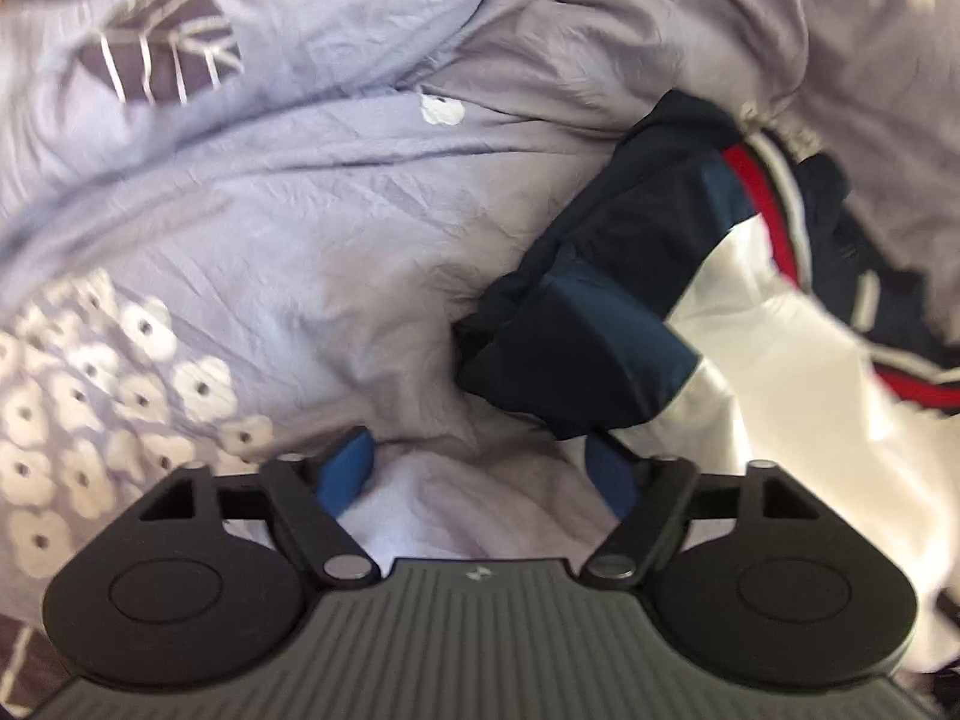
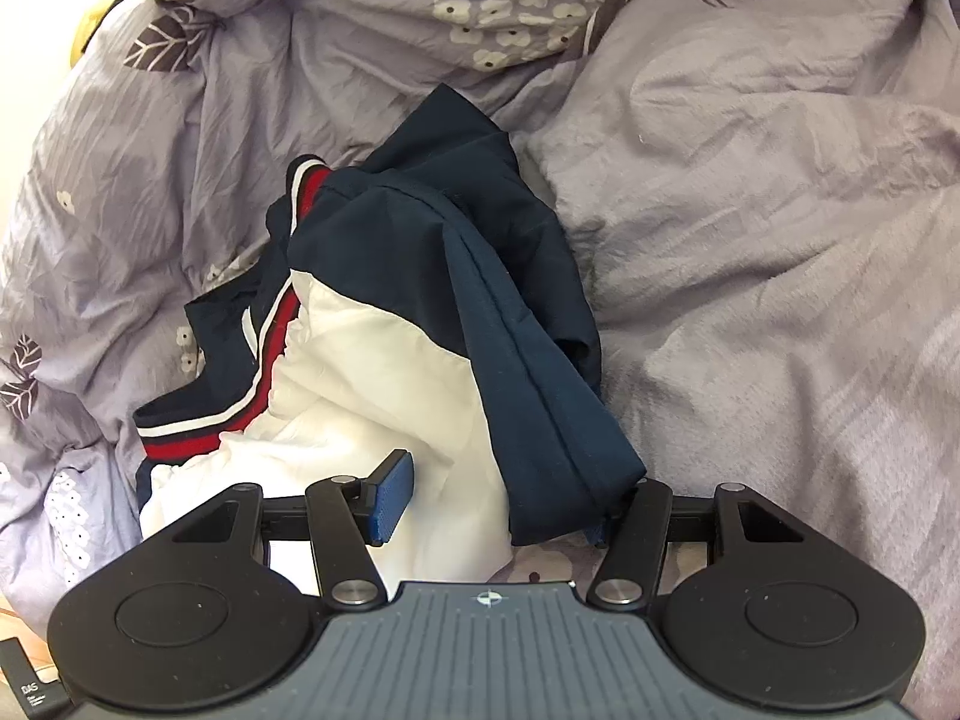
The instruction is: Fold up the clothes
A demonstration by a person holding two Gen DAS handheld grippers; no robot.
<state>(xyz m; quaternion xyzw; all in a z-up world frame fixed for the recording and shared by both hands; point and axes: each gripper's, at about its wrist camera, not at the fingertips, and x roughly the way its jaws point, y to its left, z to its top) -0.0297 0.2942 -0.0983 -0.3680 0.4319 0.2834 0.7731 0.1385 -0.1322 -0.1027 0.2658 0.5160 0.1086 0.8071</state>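
Observation:
A navy and white jacket with red and white striped trim lies crumpled on a lilac floral bed cover. In the left wrist view the jacket [image 1: 606, 324] is at the right, and its navy sleeve end drapes over the right blue pad. My left gripper [image 1: 480, 474] is open low over the cover, with nothing between the pads. In the right wrist view the jacket [image 2: 384, 360] fills the middle. My right gripper [image 2: 498, 504] is open, with white fabric and the navy sleeve lying between and over its pads.
The lilac bed cover [image 1: 270, 228] with white flower prints is rumpled all around. A plain lilac fleece blanket [image 2: 768, 252] covers the right side in the right wrist view. A pale wall or edge shows at the far left [image 2: 24, 120].

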